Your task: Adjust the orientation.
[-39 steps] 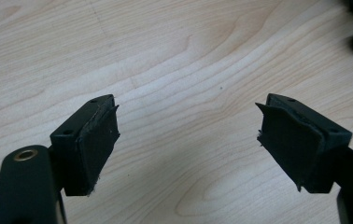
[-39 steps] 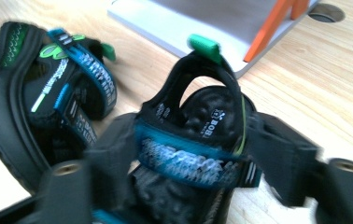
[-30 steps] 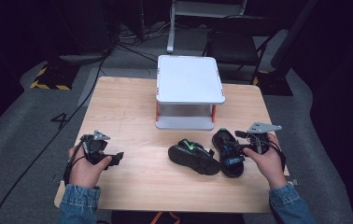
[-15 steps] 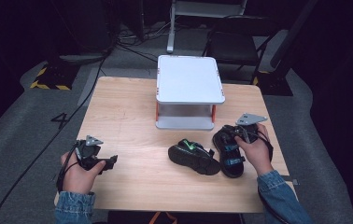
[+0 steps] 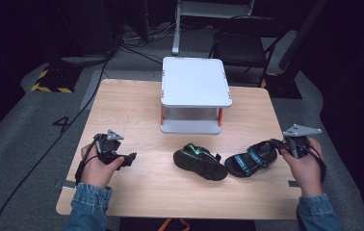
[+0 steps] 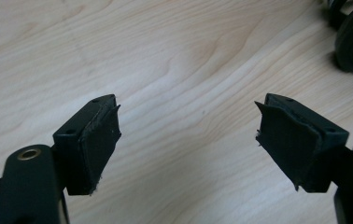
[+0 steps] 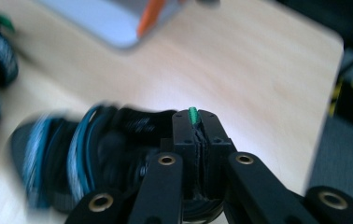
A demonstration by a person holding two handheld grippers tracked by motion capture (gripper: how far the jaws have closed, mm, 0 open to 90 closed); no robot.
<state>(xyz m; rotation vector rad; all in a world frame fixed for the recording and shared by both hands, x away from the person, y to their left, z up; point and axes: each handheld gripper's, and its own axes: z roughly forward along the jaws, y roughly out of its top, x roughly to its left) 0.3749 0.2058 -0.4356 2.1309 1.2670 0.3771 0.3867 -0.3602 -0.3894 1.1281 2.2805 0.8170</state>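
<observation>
- The right gripper (image 7: 197, 122) has its fingers (image 7: 184, 133) pressed together on a small green tab, seemingly a pull loop or strap end of the black sandal with blue-trimmed straps (image 5: 251, 159); its jaws have just been closing, and the tab is pinched between them.
- That blue-trimmed sandal lies at the right of the light wooden tabletop (image 5: 136, 110), just beside the right hand (image 5: 307, 163) in the high view.
- As a judgement: a sandal like this is light, with a springy foam sole and soft webbing straps, so it will likely dangle and swing from a tab grip. The grip is narrow; a hold across a strap or the sole edge would steady it more.
- A second black sandal with a green-marked strap (image 5: 200, 161) lies just left of it, close by or perhaps touching.
- The left gripper (image 6: 188, 135) hovers over bare wood with its fingers (image 6: 97, 140) wide apart and nothing between them.
- Behind the sandals stands a white two-tier shelf with orange posts (image 5: 194, 82), nothing on its top.
</observation>
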